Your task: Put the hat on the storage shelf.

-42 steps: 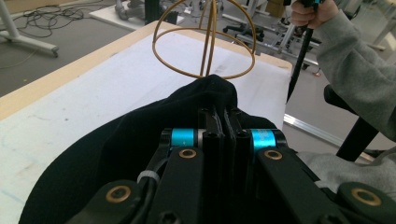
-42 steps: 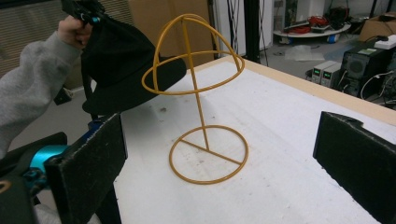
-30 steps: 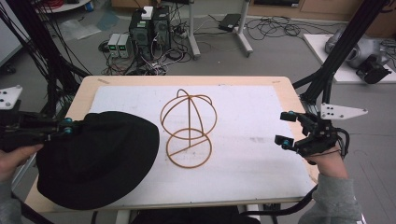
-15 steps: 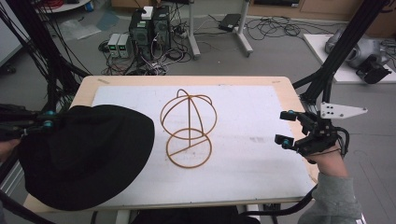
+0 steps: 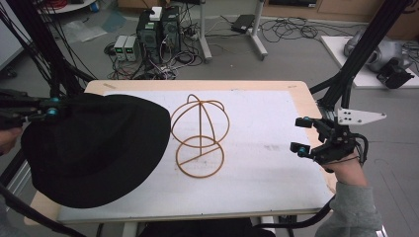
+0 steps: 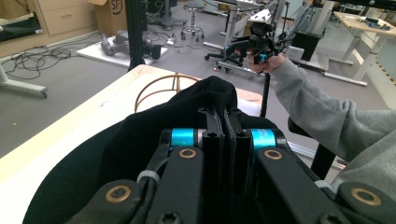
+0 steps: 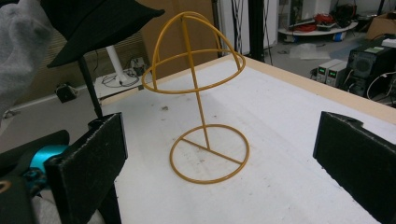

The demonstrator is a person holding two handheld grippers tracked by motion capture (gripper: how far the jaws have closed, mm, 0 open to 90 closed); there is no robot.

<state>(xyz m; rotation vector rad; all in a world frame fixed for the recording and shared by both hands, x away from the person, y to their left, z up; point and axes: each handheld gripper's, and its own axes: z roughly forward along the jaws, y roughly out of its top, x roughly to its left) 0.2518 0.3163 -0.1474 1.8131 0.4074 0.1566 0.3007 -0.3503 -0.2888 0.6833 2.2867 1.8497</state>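
Left gripper (image 5: pixel 47 109) pinched tight on brim of black hat (image 5: pixel 94 148) — hat hanging off the table (image 5: pixel 276 192), just left of the wire stand (image 5: pixel 200 136), edge nearly touching its dome. Stand upright mid-table. Right gripper (image 5: pixel 302 135) well right of the stand, jaws spread wide — nothing between them.

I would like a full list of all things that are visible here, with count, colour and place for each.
hat: one, black, left side, lifted by its brim
hat stand: one, yellow wire, upright at table middle
table: one, white top with wooden rim
electronic boxes: several, dark and grey, on floor beyond table
left gripper: one, black with blue parts, shut on hat
right gripper: one, black, open, at table's right edge
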